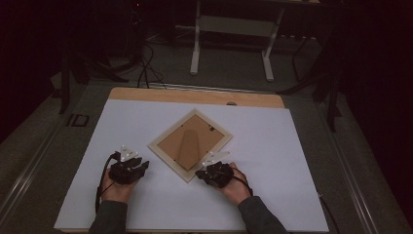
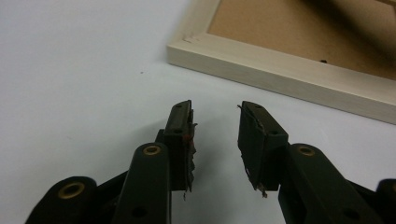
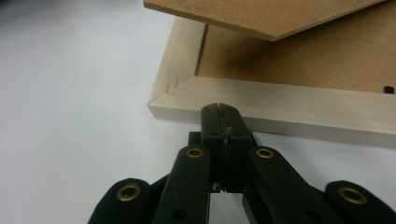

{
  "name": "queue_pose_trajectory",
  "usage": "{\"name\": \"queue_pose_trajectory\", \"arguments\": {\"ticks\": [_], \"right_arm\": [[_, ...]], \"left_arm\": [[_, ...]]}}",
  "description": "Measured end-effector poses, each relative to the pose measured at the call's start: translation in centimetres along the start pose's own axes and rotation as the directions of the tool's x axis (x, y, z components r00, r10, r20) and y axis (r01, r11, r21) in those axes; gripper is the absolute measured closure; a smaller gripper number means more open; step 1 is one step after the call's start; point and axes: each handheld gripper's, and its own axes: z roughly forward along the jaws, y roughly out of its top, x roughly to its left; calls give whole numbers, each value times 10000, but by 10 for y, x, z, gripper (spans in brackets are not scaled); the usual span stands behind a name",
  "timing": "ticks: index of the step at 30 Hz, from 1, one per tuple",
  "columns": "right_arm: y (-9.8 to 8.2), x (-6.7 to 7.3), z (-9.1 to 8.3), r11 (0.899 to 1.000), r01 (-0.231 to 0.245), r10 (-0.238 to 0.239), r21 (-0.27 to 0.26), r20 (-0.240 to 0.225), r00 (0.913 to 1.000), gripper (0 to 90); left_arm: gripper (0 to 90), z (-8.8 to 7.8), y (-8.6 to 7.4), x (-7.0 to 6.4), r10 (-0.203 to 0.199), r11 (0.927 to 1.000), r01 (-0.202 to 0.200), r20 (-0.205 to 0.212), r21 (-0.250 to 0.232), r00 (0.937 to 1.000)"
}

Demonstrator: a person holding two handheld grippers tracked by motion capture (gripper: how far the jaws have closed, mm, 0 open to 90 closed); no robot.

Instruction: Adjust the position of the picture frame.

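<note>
So far not much is done: pic frame (image 1: pixel 190 145) is lying face-down, turned like a diamond, mid counter (image 1: pixel 292 195), backing board and its stand facing up. Right gripper (image 3: pixel 219 108) is sitting w/ jaws pressed together, tips touching the frame's near edge close to the bottom corner, prob nudging or bracing it, pinching nothing. Left gripper (image 2: pixel 215 109) is hovering just beside the frame's left edge, jaws partly spread w/ nothing btwn them. Frame isn't being gripped or lifted yet; any opening of the back or turning over is, I'd judge, all left to do
</note>
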Motion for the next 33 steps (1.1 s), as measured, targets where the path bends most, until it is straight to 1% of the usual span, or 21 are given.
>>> {"name": "queue_pose_trajectory", "arguments": {"ticks": [7,11,12,16,19,22,23,24,25,26,29,30,31,32,33], "right_arm": [[6,2,6,10000,95,-94,24,-59,9999,898],[8,1,6,9996,254,-254,98,37,9997,898],[9,-3,5,9996,254,-256,113,181,9995,898],[8,-15,-1,10000,11,-11,10,515,9987,893],[9,-24,-6,9999,-105,114,-113,785,9969,884],[10,-35,-12,9989,-416,439,-223,1147,9924,880],[10,-35,-12,9989,-416,439,-223,1147,9924,880],[10,-43,-15,9979,-558,596,-316,1387,9885,874],[10,-43,-15,9979,-558,596,-316,1387,9885,874],[10,-50,-17,9961,-764,825,-443,1581,9840,874],[10,-59,-19,9943,-919,1003,-531,1857,9775,864],[11,-63,-20,9933,-994,1096,-598,2036,9729,856],[11,-66,-21,9927,-1025,1139,-637,2133,9703,852],[11,-70,-22,9912,-1103,1243,-729,2284,9656,847],[11,-70,-22,9912,-1103,1243,-729,2284,9656,847]], "left_arm": [[654,7,2,-4,25,10000,-26,89,56,10000],[650,8,2,-5,45,10000,-46,132,76,9999],[646,8,3,-5,91,9999,-92,104,81,9999],[640,8,5,-6,131,9999,-132,107,36,9999],[624,10,7,-7,76,10000,-76,17,37,10000],[613,11,9,-9,49,10000,-48,27,-16,10000],[611,11,9,-9,49,10000,-48,27,-16,10000],[611,12,9,-9,10,10000,-10,90,-27,10000],[610,12,9,-9,10,10000,-10,90,-27,10000],[610,12,9,-11,4,10000,-3,161,-72,9999],[609,13,9,-13,20,10000,-19,197,-72,9998],[609,14,8,-15,89,10000,-88,313,-30,9995],[608,14,8,-15,89,10000,-88,313,-30,9995],[604,16,7,-17,158,9999,-158,380,-2,9992],[601,16,7,-17,158,9999,-158,380,-2,9992]]}}
